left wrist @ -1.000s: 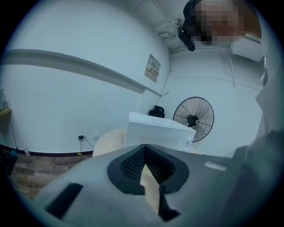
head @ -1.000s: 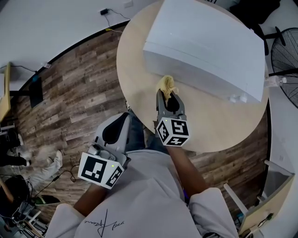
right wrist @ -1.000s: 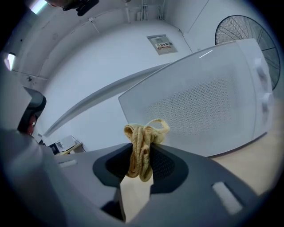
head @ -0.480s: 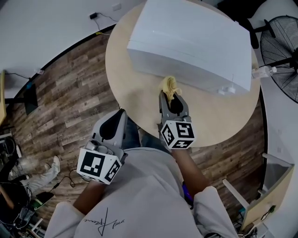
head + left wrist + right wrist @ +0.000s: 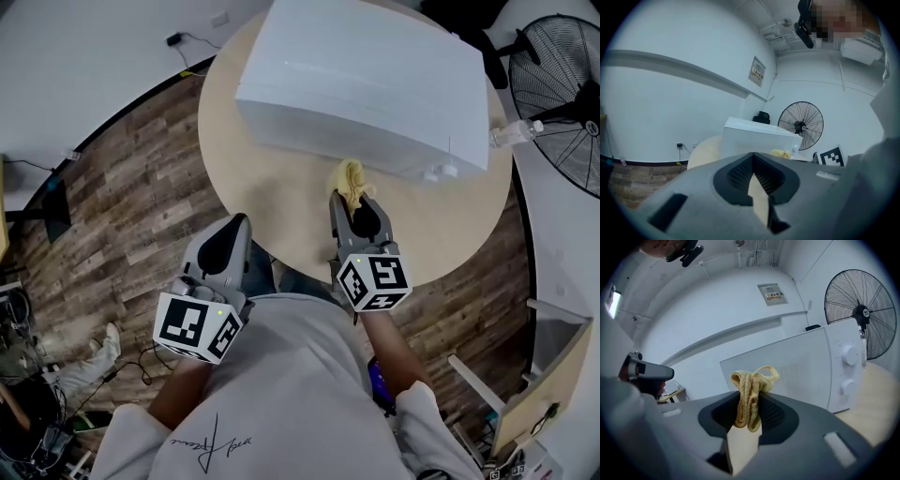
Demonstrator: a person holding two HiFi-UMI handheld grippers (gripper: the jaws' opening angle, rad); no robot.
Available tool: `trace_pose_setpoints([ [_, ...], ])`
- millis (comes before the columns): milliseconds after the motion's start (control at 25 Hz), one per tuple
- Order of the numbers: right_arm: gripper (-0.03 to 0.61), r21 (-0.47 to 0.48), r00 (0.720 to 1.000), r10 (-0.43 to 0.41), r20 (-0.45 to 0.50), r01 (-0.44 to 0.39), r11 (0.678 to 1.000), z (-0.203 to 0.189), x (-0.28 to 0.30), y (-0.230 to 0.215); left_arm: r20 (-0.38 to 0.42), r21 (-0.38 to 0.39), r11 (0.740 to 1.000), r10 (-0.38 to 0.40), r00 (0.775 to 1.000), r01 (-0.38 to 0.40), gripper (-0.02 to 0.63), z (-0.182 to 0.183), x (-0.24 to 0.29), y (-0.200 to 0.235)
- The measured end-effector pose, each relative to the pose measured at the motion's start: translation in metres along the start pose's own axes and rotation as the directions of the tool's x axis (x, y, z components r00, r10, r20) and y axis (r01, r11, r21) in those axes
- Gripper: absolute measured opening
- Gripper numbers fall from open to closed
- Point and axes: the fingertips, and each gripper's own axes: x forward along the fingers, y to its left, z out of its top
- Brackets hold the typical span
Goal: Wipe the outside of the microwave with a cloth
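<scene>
One microwave (image 5: 361, 80), one cloth (image 5: 351, 178) — clamped in right gripper (image 5: 354, 194), just beside microwave; left gripper (image 5: 238, 223) pinched closed, empty, past table (image 5: 272, 202) edge.

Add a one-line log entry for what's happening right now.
right gripper: shut on yellow cloth, at microwave front, contact unclear | left gripper: shut, empty, near table edge
</scene>
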Motion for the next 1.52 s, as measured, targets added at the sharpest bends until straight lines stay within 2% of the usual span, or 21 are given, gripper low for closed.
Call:
trace_pose_setpoints([
  [360, 0.123, -0.036, 0.999, -0.030, 0.010, 0.031, 0.999, 0.015, -0.034, -0.020, -0.015, 0.017, 1.000, -0.001, 1.000, 0.002, -0.009, -0.003, 0.008, -0.005],
  [760, 0.123, -0.018, 0.998, -0.062, 0.015, 0.063, 0.998, 0.025, -0.075, -0.044, -0.021, 0.025, 0.999, 0.025, 0.999, -0.025, -0.009, -0.002, 0.007, -0.002],
  [1160, 0.123, -0.061, 0.999, -0.052, -0.010, 0.051, 0.997, 0.028, -0.109, -0.045, -0.038, 0.043, 0.999, 0.015, 0.999, -0.013, -0.009, -0.008, 0.008, -0.006],
  [1520, 0.120, -0.056, 0.998, -0.062, 0.006, 0.063, 0.996, 0.035, -0.126, -0.045, -0.042, 0.055, 0.998, 0.011, 0.999, -0.008, -0.009, -0.015, 0.005, -0.010],
])
